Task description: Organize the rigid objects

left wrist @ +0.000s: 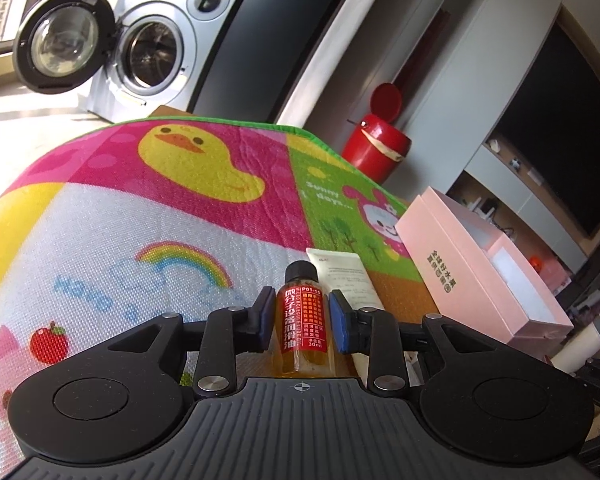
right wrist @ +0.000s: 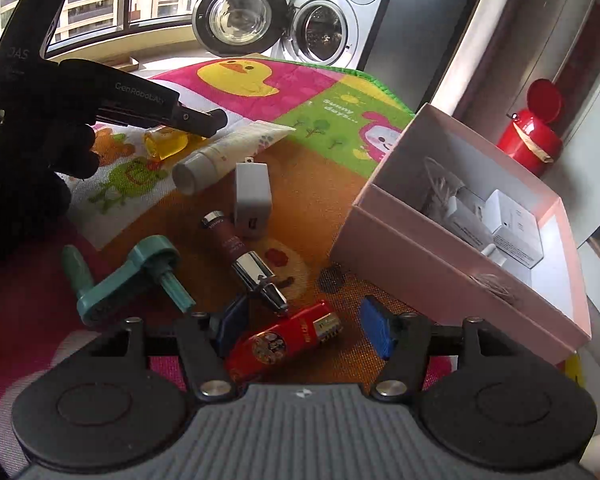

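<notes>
The left fingers [left wrist: 302,314] grasp the oil bottle [left wrist: 303,320], the right fingers [right wrist: 300,332] stand released around the red stapler [right wrist: 284,340]; chargers fill the pink box [right wrist: 440,264], five items remain on the mat [right wrist: 328,120].

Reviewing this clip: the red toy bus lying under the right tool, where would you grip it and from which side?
Grip the red toy bus across its narrow sides at mid-length, coming from above. It lies flat and slanted on the mat, so the open right tool probably needs rolling.
</notes>
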`<action>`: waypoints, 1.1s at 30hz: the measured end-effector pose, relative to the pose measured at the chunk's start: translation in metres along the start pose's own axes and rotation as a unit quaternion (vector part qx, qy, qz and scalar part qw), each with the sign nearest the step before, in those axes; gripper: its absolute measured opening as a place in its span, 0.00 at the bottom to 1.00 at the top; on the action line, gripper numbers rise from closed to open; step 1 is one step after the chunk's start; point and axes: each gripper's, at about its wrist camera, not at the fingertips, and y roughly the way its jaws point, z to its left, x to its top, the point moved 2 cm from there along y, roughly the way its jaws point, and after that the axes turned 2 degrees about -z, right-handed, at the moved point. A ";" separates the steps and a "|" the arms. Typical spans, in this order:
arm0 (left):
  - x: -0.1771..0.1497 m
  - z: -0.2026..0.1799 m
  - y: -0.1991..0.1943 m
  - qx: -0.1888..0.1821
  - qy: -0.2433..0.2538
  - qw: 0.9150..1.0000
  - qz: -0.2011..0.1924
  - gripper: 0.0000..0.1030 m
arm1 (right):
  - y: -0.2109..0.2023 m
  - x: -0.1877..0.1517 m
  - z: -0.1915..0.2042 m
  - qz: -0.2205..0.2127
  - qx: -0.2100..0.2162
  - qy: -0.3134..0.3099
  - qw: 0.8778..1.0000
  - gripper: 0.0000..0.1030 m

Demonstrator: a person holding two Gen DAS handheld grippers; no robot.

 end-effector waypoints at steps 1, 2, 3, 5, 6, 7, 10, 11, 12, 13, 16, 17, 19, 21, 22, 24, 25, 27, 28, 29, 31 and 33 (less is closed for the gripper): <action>0.000 -0.002 0.000 0.002 0.008 1.000 0.001 0.31 | -0.001 -0.004 -0.005 -0.003 -0.014 0.007 1.000 0.63; 0.000 -0.006 -0.001 0.005 0.020 1.000 0.003 0.31 | -0.003 -0.008 -0.009 -0.006 -0.021 0.015 1.000 0.63; 0.000 -0.011 -0.003 0.010 0.036 0.999 0.002 0.31 | -0.004 -0.013 -0.014 -0.008 -0.026 0.026 0.999 0.63; 0.000 -0.020 -0.011 0.017 0.067 0.998 -0.007 0.31 | -0.006 -0.022 -0.022 -0.014 -0.021 0.049 0.998 0.66; 0.000 -0.026 -0.017 0.017 0.083 0.996 -0.009 0.31 | -0.007 -0.028 -0.026 -0.020 -0.019 0.066 0.997 0.68; -0.001 -0.033 -0.024 0.016 0.101 0.995 -0.009 0.31 | -0.006 -0.033 -0.028 -0.025 -0.018 0.081 0.996 0.72; -0.004 -0.051 -0.044 0.007 0.129 0.992 0.002 0.31 | -0.009 -0.048 -0.038 -0.037 -0.008 0.133 0.990 0.77; -0.007 -0.058 -0.051 -0.003 0.135 0.991 0.009 0.31 | -0.009 -0.052 -0.041 -0.039 -0.002 0.151 0.988 0.78; -0.011 -0.065 -0.058 -0.018 0.142 0.989 0.018 0.31 | -0.009 -0.057 -0.045 -0.040 0.005 0.173 0.984 0.79; -0.017 -0.073 -0.064 -0.034 0.151 0.987 0.031 0.31 | -0.009 -0.060 -0.046 -0.045 0.009 0.183 0.982 0.83; -0.041 -0.098 -0.073 -0.057 0.192 0.977 0.078 0.31 | -0.009 -0.062 -0.044 -0.041 0.021 0.176 0.983 0.89; -0.051 -0.105 -0.075 -0.057 0.206 0.973 0.091 0.32 | -0.008 -0.061 -0.043 -0.039 0.026 0.172 0.984 0.94; -0.066 -0.114 -0.076 -0.046 0.228 0.966 0.114 0.32 | -0.007 -0.060 -0.040 -0.033 0.035 0.161 0.986 0.98; -0.075 -0.117 -0.075 -0.030 0.239 0.962 0.125 0.32 | -0.006 -0.059 -0.040 -0.031 0.042 0.159 0.986 1.00; -0.078 -0.117 -0.073 -0.021 0.243 0.961 0.128 0.32 | -0.006 -0.059 -0.040 -0.030 0.046 0.158 0.986 1.00; -0.082 -0.116 -0.068 -0.006 0.241 0.961 0.133 0.32 | -0.005 -0.059 -0.041 -0.028 0.051 0.156 0.986 1.00; -0.083 -0.115 -0.065 0.000 0.239 0.962 0.135 0.32 | -0.005 -0.059 -0.040 -0.028 0.051 0.154 0.986 1.00; -0.085 -0.117 -0.060 0.002 0.240 0.961 0.136 0.33 | -0.005 -0.059 -0.039 -0.027 0.050 0.152 0.987 1.00; -0.086 -0.120 -0.057 0.003 0.245 0.960 0.133 0.33 | -0.005 -0.059 -0.039 -0.027 0.049 0.152 0.987 1.00; -0.087 -0.123 -0.055 0.005 0.251 0.959 0.130 0.33 | -0.005 -0.059 -0.038 -0.028 0.048 0.151 0.987 1.00; -0.090 -0.127 -0.052 0.011 0.270 0.956 0.119 0.34 | -0.005 -0.059 -0.039 -0.030 0.049 0.152 0.987 1.00; -0.094 -0.129 -0.054 0.014 0.283 0.953 0.107 0.34 | -0.006 -0.059 -0.038 -0.030 0.049 0.151 0.987 1.00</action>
